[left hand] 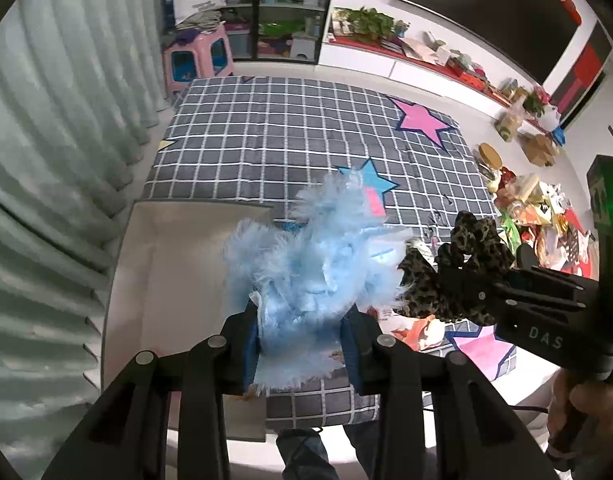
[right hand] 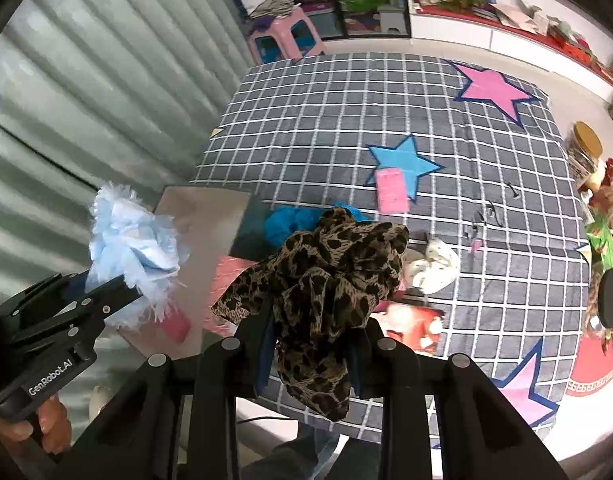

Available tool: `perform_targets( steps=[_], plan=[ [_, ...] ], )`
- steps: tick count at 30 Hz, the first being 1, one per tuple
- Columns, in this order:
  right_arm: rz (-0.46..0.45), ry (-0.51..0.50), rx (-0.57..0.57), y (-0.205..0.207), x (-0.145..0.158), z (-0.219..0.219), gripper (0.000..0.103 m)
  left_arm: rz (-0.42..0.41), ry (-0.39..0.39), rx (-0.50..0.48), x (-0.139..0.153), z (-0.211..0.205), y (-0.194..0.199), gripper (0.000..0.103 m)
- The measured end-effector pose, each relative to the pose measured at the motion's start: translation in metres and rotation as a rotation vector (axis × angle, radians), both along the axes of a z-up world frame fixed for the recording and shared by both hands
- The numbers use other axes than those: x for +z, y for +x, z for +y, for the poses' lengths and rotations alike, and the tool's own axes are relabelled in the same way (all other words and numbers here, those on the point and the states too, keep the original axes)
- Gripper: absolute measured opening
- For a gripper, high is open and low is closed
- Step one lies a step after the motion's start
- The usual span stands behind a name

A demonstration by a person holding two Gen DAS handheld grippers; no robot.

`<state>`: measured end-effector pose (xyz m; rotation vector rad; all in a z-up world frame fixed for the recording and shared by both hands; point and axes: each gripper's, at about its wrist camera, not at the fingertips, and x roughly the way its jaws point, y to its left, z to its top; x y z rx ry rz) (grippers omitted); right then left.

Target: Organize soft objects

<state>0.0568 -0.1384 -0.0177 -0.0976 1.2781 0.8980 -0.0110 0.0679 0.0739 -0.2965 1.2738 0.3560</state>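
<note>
Left view: the left gripper (left hand: 302,344) squeezes a fluffy blue cloth (left hand: 306,272) up above the box (left hand: 178,264). Right view: the right gripper (right hand: 312,356) squeezes a spotty scarf (right hand: 326,280) over the blanket (right hand: 346,120)

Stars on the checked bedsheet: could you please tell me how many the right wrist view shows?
3 whole stars: pink star far right, blue star centre, near pink star bottom right. A yellow tip at the left edge hints at another, mostly hidden.

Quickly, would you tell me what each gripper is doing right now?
Left gripper: closed on the fluffy light-blue item.
Right gripper: closed on the leopard-print fabric.
</note>
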Motion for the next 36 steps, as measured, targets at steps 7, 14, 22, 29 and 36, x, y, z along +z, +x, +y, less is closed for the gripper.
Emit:
perform_targets(
  steps=[7, 14, 22, 29, 36],
  plan=[
    [-0.023, 0.003, 0.074, -0.023, 0.008, 0.029, 0.031, -0.010, 0.014, 0.065, 0.006, 0.021, -0.029, 0.038],
    [-0.032, 0.002, 0.162, -0.047, 0.012, 0.064, 0.031, -0.005, 0.020, 0.142, 0.006, 0.044, -0.059, 0.038],
    [-0.038, -0.011, 0.258, -0.067, 0.012, 0.103, 0.031, 0.008, 0.019, 0.233, -0.001, 0.072, -0.086, 0.038],
    [-0.046, -0.022, 0.319, -0.075, 0.011, 0.133, 0.031, 0.027, 0.023, 0.288, -0.012, 0.092, -0.095, 0.038],
    [-0.052, -0.032, 0.346, -0.070, 0.006, 0.161, 0.031, 0.054, 0.055, 0.320, -0.026, 0.106, -0.094, 0.038]
  ],
)
